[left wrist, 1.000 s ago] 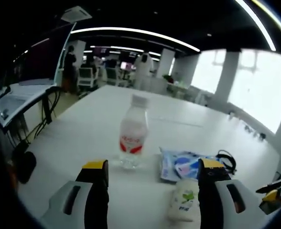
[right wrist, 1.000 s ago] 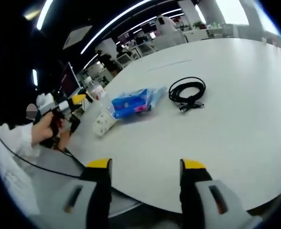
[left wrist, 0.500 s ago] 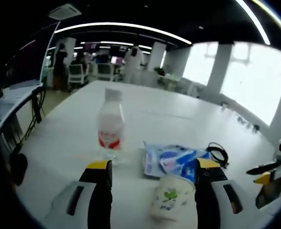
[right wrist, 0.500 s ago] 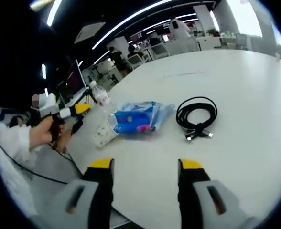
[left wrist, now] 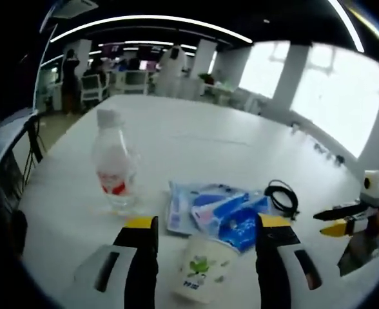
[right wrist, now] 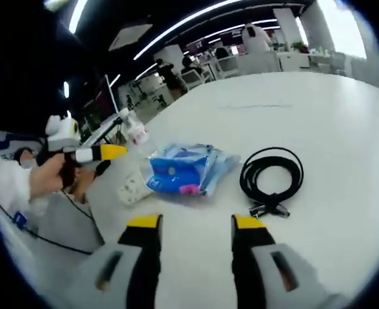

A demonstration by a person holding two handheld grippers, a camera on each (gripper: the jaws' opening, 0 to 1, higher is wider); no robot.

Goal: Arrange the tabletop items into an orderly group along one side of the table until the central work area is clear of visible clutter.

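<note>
On the white table (left wrist: 196,141) stands a clear water bottle (left wrist: 115,170) with a red label and white cap. To its right lies a blue plastic packet (left wrist: 218,212), then a coiled black cable (left wrist: 281,198). A small white container with a green logo (left wrist: 199,273) lies on its side, framed by the jaws of my open left gripper (left wrist: 207,223). My right gripper (right wrist: 196,222) is open over bare table, short of the packet (right wrist: 183,170) and the cable (right wrist: 272,180). Beyond them are the white container (right wrist: 131,188) and the bottle (right wrist: 136,134).
A hand holds the left gripper (right wrist: 99,153) off the table's left edge; the right gripper (left wrist: 344,222) enters from the right. Desks, chairs and people stand far behind. The table stretches bare toward the far side (right wrist: 318,96).
Both cameras have moved closer to the items. The left view has swung right, so the white container now sits between its jaws. The items themselves have not moved.
</note>
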